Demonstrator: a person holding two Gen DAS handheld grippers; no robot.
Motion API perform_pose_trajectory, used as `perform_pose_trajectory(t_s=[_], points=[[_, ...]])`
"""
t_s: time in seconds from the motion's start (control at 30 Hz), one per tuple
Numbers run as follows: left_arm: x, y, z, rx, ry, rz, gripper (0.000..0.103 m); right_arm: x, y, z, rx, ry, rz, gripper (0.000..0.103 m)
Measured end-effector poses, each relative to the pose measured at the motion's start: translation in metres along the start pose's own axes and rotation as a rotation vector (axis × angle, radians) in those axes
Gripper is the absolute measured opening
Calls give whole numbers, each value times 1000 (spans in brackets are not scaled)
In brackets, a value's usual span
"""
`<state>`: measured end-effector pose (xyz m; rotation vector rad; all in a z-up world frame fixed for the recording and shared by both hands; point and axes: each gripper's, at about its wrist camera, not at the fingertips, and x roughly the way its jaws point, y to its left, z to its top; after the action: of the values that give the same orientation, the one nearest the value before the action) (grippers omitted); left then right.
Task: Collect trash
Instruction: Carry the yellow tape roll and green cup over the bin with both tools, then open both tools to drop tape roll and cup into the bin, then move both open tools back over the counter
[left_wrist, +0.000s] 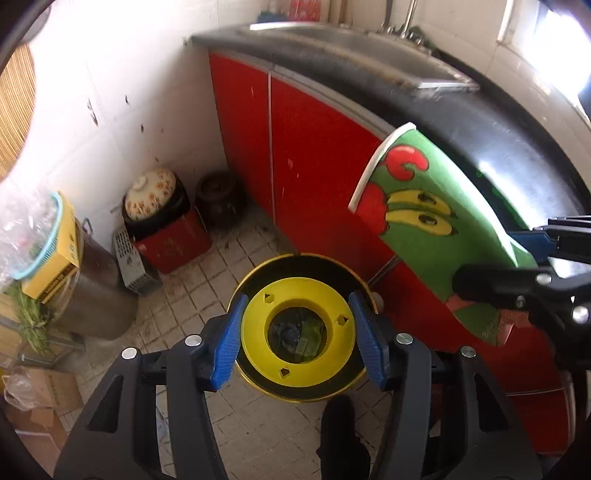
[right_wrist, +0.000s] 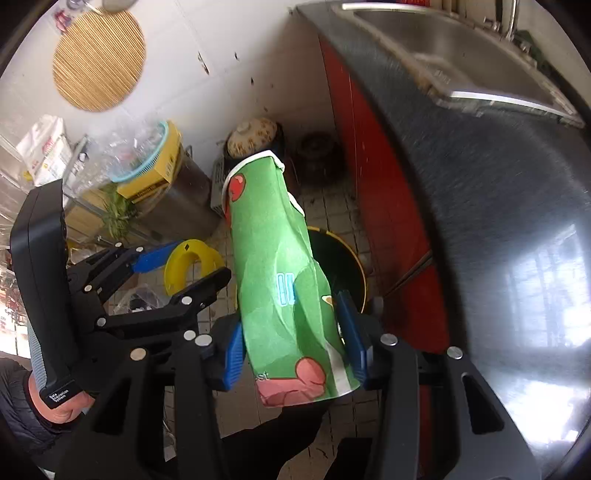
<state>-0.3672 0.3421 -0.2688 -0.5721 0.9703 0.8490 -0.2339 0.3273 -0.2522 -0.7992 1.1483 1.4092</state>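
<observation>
My right gripper (right_wrist: 291, 343) is shut on a crushed green paper cup (right_wrist: 277, 266) with red and yellow cartoon print; the cup also shows in the left wrist view (left_wrist: 436, 221), held up beside the counter. My left gripper (left_wrist: 297, 332) is shut on a yellow ring-shaped lid (left_wrist: 299, 336) and holds it over a black bin (left_wrist: 306, 266) with a gold rim. Through the lid's hole I see trash inside the bin. In the right wrist view the left gripper (right_wrist: 184, 266) with the yellow lid (right_wrist: 192, 264) sits left of the cup, and the bin (right_wrist: 343, 266) lies behind the cup.
Red cabinet doors (left_wrist: 314, 155) under a black counter (left_wrist: 480, 140) with a steel sink (left_wrist: 369, 48) stand to the right. In the corner stand a flowered pot lid on a red box (left_wrist: 162, 221) and a dark jar (left_wrist: 218, 199). A metal drum (left_wrist: 99, 288) and cardboard boxes (left_wrist: 40, 398) stand to the left.
</observation>
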Motion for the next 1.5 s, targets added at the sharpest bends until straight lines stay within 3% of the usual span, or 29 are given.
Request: perform_pose_trajectory(t_s=[0.23,0.3,0.33,0.37,0.4,0.43,0.63,0.8,1.0,1.17,1.33,1.5], points=[[39,19,-7,-8,22,-26,55,38,6,13,-36,50,-35,46],[41,24,-7,-6,27,-45,65,43,7,15,-46,68,-36,48],[39,23,-8,-2,26,-38,82,44,7,15,-53,70,-33,50],[37,24,-8,5,15,-24,88,43,7,15,-59,66,-34,63],[34,25,-9,17,2,-19,88,41,7,16,-61,56,-36,74],[33,26,-9,24,5,-19,88,38,6,16,-64,45,-40,75],[8,26,-6,41,12,-9,88,-6,0,6,-48,10,-36,75],[-38,-7,16,103,-22,-12,96,-85,-24,-21,47,-76,-57,80],[-88,-114,68,292,-95,-150,96,-197,-90,-83,308,-224,-203,80],[-122,-248,91,513,-157,-331,96,-300,-163,-175,590,-337,-420,80],[-155,-375,82,711,-189,-491,96,-379,-215,-280,845,-424,-556,80],[-183,-462,52,876,-218,-595,96,-416,-236,-369,1018,-470,-628,80]])
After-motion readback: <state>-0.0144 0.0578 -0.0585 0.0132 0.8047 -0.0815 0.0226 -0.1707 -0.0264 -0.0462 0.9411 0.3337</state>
